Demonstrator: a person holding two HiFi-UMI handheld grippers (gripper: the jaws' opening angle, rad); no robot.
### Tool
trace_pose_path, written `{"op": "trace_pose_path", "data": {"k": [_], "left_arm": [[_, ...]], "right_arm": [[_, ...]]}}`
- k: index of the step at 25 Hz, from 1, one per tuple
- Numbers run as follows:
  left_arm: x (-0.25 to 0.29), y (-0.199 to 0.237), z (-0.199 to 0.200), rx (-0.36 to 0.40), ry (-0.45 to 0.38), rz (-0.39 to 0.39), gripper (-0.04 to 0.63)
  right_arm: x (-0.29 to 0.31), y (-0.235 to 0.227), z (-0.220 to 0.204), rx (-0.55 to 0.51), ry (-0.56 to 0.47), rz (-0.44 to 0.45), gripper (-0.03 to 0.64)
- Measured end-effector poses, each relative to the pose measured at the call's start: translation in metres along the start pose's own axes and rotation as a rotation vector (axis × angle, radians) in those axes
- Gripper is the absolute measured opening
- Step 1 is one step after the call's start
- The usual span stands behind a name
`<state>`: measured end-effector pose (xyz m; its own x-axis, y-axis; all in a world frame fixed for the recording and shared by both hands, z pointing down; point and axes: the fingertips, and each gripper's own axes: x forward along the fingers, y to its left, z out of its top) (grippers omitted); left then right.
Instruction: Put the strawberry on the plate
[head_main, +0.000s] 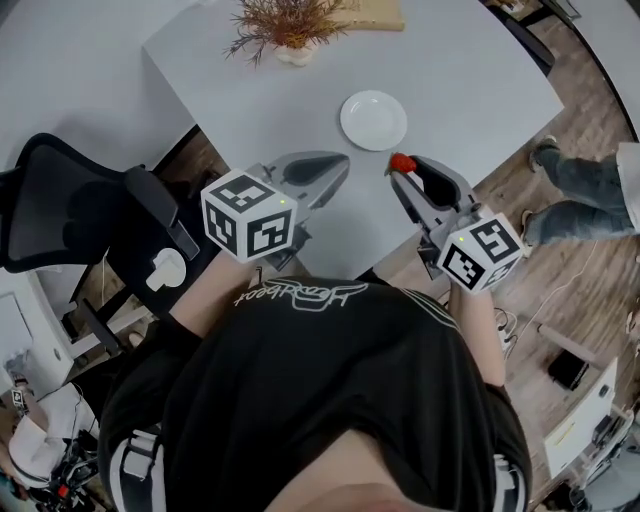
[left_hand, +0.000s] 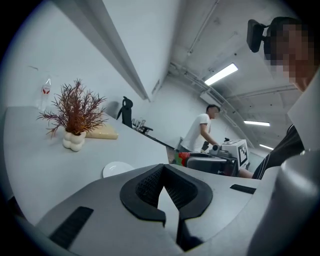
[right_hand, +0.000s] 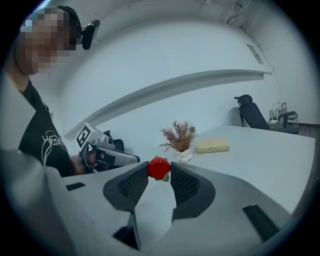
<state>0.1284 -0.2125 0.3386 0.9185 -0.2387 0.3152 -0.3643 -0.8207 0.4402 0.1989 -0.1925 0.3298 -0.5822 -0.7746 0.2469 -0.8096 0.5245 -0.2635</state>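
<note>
Right gripper view shows the right gripper (right_hand: 159, 176) clenched on the strawberry (right_hand: 159, 168) at its jaw tips, held in the air near the white plate (head_main: 373, 120). The left gripper (left_hand: 162, 172) is closed on nothing. This looks like the carrying step: next the berry needs bringing over the plate, lowering and releasing.

What the edges and the grippers cover

Head view: the flat tan block (head_main: 375, 14) is cut by the top edge, the blue-jeaned legs (head_main: 582, 188) by the right edge, the black office chair (head_main: 70, 210) by the left edge. Left gripper view: the left gripper (left_hand: 163, 166) covers the near rim of the round white plate (left_hand: 112, 168); the label on the clear plastic bottle (left_hand: 45, 92) is too small to read. Right gripper view: the black pads (right_hand: 133, 185) of the right gripper (right_hand: 159, 166) cover the sides of the small red strawberry (right_hand: 159, 170)
</note>
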Motion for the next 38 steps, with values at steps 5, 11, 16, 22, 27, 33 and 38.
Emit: {"op": "trace_pose_path", "data": {"k": [5,11,16,22,27,33,38], "left_arm": [[0.012,0.019,0.000,-0.034,0.001,0.030,0.006],[0.020,0.037,-0.009,-0.078,0.006,0.054,0.006],[0.031,0.052,-0.018,-0.114,0.012,0.071,0.006],[0.045,0.060,-0.024,-0.137,0.025,0.078,0.006],[0.052,0.071,-0.025,-0.142,0.033,0.100,0.006],[0.060,0.088,-0.029,-0.169,0.040,0.119,0.006],[0.064,0.096,-0.034,-0.186,0.045,0.124,0.006]], "right_arm": [[0.018,-0.019,0.001,0.013,0.016,0.032,0.127],[0.038,-0.038,-0.002,0.003,0.040,0.046,0.127],[0.054,-0.057,-0.006,-0.016,0.056,0.050,0.127],[0.074,-0.085,-0.012,-0.119,0.102,0.015,0.127],[0.092,-0.107,-0.016,-0.177,0.136,-0.006,0.127],[0.117,-0.126,-0.028,-0.240,0.191,-0.007,0.127],[0.135,-0.134,-0.045,-0.292,0.252,0.001,0.127]]}}
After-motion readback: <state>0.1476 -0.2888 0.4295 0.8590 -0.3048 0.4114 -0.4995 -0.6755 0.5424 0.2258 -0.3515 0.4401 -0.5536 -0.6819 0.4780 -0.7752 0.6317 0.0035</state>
